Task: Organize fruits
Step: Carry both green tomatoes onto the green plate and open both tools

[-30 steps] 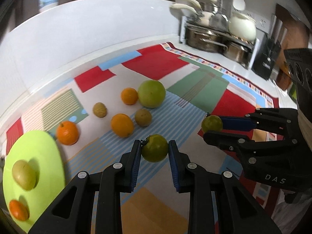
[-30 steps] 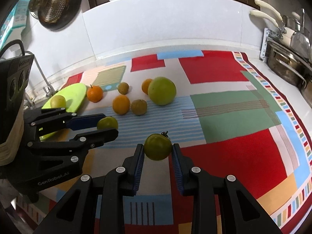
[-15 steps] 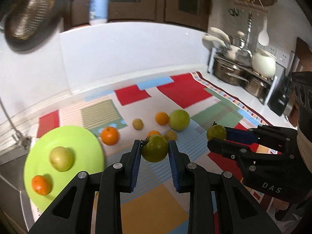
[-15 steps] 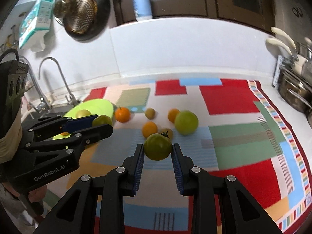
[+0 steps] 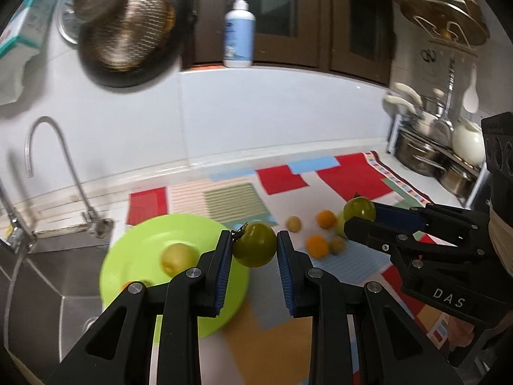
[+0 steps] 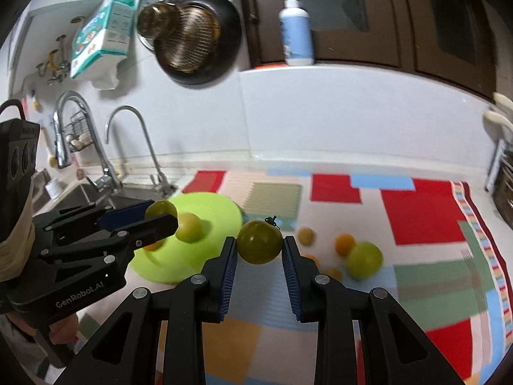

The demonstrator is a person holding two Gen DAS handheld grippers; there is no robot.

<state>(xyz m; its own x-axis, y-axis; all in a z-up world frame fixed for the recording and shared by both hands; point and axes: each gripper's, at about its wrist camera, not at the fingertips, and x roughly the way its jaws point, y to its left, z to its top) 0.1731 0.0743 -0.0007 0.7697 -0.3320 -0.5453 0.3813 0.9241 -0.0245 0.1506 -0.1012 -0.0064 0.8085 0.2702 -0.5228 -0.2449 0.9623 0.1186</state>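
Both grippers have lifted off the patchwork cloth (image 6: 416, 218), the left gripper (image 5: 255, 250) and right gripper (image 6: 259, 247) each clamping a small green tomato, now nearing the lime-green round plate (image 5: 134, 256) for delivery.

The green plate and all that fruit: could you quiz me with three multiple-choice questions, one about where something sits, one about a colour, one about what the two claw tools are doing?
1. Where is the green plate?
A. Beside the sink
B. On the pot rack
C. On the window ledge

2. What colour is the fruit in the left gripper?
A. Red
B. Green
C. Purple

3. What state is the right gripper in?
A. Wide open, empty
B. Shut on a green tomato
C. Shut on a bottle

Answers:
1 A: the plate lies at the patterned mat's end by the sink.
2 B: a green tomato sits between its blue pads.
3 B: its pads press a second green tomato.
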